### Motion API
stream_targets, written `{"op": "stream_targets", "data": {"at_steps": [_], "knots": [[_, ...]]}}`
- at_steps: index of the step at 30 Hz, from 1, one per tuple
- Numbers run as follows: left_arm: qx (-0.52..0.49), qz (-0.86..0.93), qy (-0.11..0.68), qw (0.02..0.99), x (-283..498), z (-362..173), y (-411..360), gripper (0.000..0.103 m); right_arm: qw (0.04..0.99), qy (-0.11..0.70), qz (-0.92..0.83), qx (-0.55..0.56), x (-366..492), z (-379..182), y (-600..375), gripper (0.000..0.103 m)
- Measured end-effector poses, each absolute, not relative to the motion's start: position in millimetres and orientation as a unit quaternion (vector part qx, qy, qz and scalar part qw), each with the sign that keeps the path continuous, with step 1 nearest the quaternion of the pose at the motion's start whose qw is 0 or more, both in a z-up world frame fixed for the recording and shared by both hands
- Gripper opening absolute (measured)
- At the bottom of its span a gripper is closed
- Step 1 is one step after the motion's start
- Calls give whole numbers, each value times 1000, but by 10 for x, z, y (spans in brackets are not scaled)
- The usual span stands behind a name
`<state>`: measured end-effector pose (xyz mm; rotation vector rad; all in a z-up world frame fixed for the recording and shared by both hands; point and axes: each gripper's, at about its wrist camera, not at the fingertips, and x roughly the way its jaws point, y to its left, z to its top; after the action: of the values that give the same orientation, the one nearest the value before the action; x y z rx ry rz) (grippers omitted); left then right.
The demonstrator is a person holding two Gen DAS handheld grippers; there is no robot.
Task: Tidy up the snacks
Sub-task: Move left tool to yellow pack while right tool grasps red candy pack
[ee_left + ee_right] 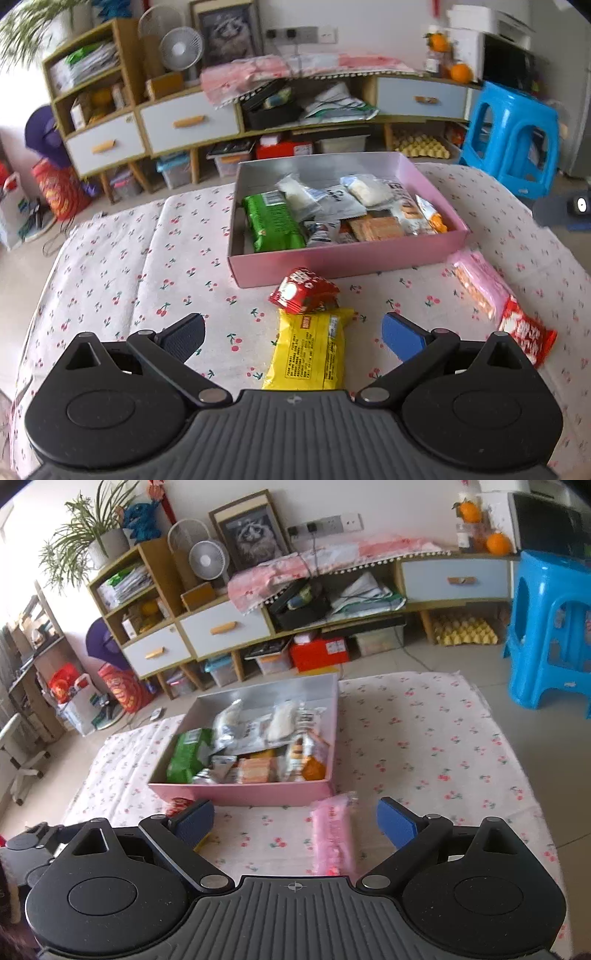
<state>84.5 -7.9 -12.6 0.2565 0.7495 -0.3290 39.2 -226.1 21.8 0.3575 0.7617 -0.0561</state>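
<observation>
A pink box (332, 260) holding several snack packets stands on the cherry-print cloth (147, 266). My left gripper (293, 332) is open above a yellow packet (310, 354), with a red packet (303, 291) just beyond it by the box wall. A pink packet (476, 284) and a second red packet (526, 334) lie to the right. In the right wrist view my right gripper (295, 821) is open over the pink packet (332, 834), close to the box (243, 794). The left gripper's body shows at that view's lower left.
A low cabinet (192, 122) with drawers and clutter runs along the far wall. A blue plastic stool (513, 136) stands on the floor at the right beyond the cloth (424, 738). Bags and bins sit at the left.
</observation>
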Motion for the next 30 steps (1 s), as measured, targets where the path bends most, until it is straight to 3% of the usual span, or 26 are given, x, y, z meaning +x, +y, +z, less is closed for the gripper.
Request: {"op": "stream_targets", "data": {"at_steps": [11,19,30], "knots": [[99,-184,353,912,778,-360,118,102,915,395,5,84,121,-231,-2165,96],[108,-188,388,896,755,-654,149,102,897,442,25,-3,12,-639,-1979,96],[108,-198,374,900,756,-748,186,103,891,454,25,7,51,-819,-2017,103]]}}
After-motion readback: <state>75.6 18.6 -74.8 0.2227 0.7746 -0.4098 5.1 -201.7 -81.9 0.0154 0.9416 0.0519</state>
